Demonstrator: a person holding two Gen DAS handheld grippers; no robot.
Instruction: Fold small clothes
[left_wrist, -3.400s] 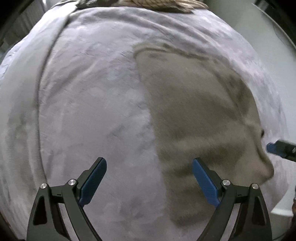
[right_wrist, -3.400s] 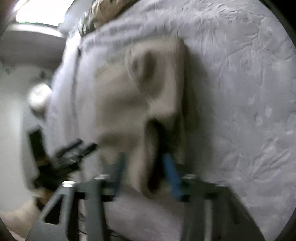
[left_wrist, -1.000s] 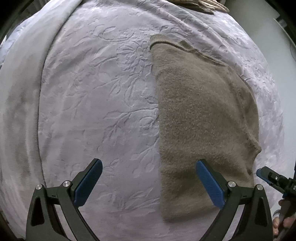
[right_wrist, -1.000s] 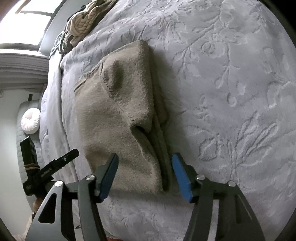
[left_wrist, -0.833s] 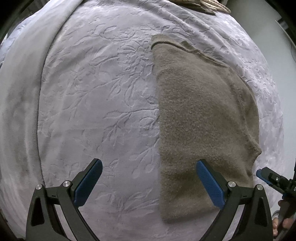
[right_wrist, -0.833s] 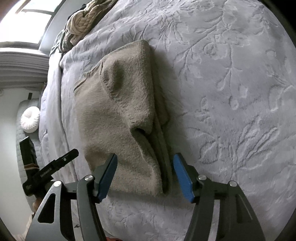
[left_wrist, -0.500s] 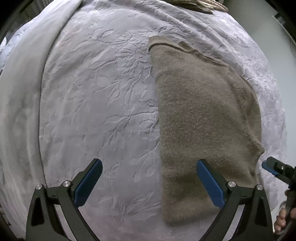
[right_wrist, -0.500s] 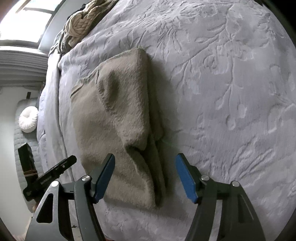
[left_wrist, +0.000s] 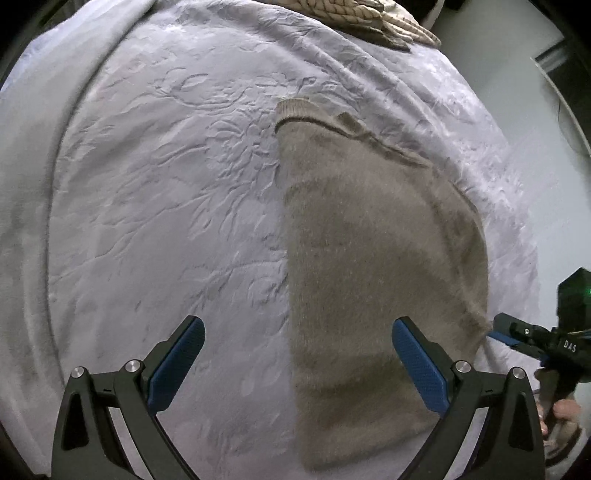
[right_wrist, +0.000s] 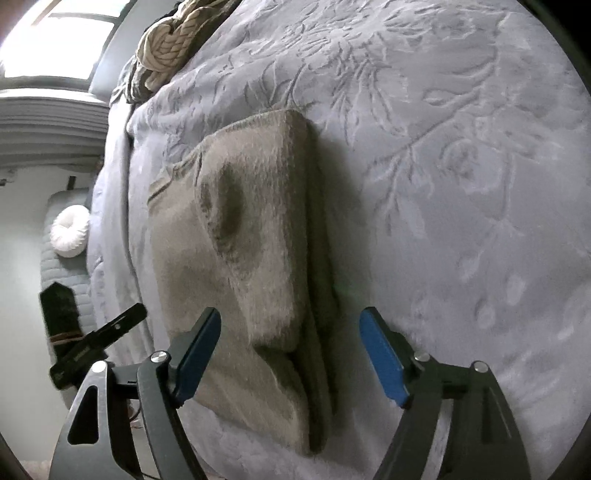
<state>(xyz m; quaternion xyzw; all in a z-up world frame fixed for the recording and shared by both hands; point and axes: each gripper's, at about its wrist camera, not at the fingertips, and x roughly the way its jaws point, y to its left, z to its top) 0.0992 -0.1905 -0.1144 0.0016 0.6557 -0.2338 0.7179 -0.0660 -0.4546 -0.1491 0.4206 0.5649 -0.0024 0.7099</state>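
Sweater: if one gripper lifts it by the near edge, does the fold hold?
Probably not. The sweater looks soft and limp, with loosely stacked layers that gape at the near end, so it would likely droop and unfold. Its fuzzy knit should grip the pads.

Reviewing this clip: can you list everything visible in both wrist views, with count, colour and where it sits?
folded sweater: one, taupe-brown, lying flat on the bedspread, several layers showing at its near edge in the right wrist view.
bedspread: one, pale lavender-grey with an embossed floral pattern, covering the bed.
knitted throw: one, cream chunky knit, bunched at the far end of the bed.
round cushion: one, white, on a quilted grey seat beside the bed.
left gripper: one, black with blue pads, open, over the sweater's left edge.
right gripper: one, black with blue pads, open, at the sweater's near corner.
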